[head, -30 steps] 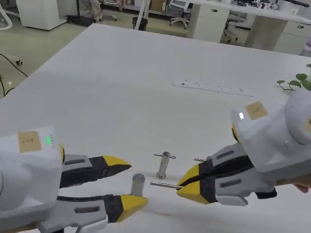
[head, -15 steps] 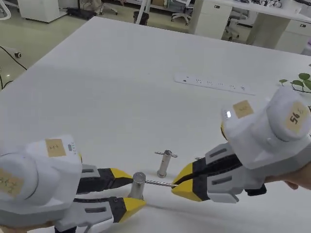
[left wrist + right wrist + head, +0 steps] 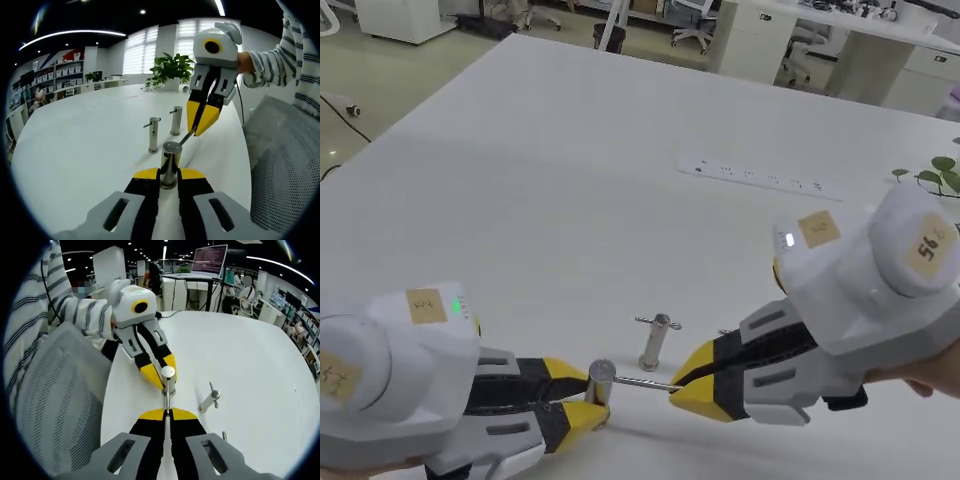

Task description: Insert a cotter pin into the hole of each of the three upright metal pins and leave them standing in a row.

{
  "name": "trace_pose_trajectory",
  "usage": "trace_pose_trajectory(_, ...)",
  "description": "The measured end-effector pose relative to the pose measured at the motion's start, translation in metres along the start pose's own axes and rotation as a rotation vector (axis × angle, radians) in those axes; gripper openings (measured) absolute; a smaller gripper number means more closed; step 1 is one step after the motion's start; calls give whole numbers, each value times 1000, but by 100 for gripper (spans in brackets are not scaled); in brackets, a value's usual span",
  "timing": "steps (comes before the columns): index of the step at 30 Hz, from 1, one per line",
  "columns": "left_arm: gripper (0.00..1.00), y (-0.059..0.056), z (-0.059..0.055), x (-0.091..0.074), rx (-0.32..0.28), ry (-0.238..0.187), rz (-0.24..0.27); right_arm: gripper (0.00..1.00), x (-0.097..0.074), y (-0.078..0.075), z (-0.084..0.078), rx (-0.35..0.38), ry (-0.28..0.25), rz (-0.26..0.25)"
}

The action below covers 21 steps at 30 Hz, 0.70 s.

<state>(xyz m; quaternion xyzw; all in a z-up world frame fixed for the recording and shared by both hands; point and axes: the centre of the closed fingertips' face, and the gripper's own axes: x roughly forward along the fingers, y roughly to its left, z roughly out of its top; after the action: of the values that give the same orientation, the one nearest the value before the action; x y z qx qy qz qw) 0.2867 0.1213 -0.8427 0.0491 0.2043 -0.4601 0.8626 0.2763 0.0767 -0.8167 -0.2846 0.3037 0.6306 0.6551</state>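
Now cotter pin (image 3: 645, 382) (right tool (image 3: 682, 386)) touching metal pin (image 3: 601, 372).

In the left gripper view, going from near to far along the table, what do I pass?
left claw → nearest metal pin → second metal pin → third metal pin → potted plant

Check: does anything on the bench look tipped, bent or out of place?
Nothing stands out. All three metal pins stand upright: the left gripper clamps the nearest pin, the right gripper holds a cotter pin at its head.
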Motion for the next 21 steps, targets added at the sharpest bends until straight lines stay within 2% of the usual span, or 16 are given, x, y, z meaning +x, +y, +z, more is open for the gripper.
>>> trace_pose_trajectory(6,12,0,0,0,4,-1,1,4,3,-1,1,-2,5,0)
trace_pose_trajectory(8,12,0,-1,0,-23,1,3,4,6,-1,3,-4,5,6)
trace_pose_trajectory(13,12,0,-1,0,-15,1,7,4,12,-1,9,-27,18,16)
trace_pose_trajectory(21,12,-1,0,1,-24,-5,12,4,26,0,25,2,-22,15)
